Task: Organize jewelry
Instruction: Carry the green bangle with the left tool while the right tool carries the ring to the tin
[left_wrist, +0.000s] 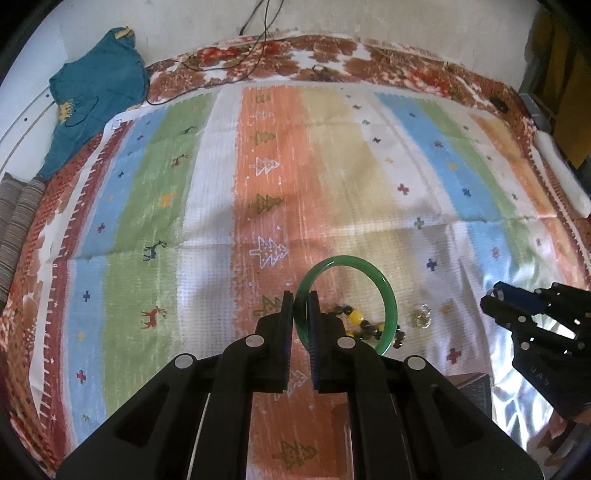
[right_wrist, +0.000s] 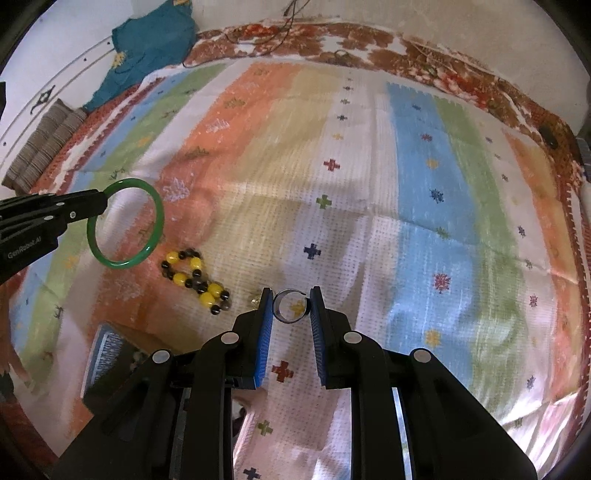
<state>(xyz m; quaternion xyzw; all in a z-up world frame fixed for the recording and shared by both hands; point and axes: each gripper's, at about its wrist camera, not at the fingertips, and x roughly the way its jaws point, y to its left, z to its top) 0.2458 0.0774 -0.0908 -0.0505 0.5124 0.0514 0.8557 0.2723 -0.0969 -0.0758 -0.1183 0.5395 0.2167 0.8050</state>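
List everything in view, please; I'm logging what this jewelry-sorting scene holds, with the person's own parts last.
Bangle: one, green, held off the cloth in the left gripper's jaws.
Bead bracelet: one, yellow and black, lying on the cloth just below the bangle.
Ring: one, silver, between the right gripper's jaws.
Small trinket: one, silvery, on the cloth right of the beads; too small to identify.
Cloth: one, striped orange, green, blue, white, spread flat.
Garment: one, teal, far left corner.
Box: one, dark, near edge, partly hidden.
Left gripper: black, shut on the bangle.
Right gripper: black with blue pads, around the ring.
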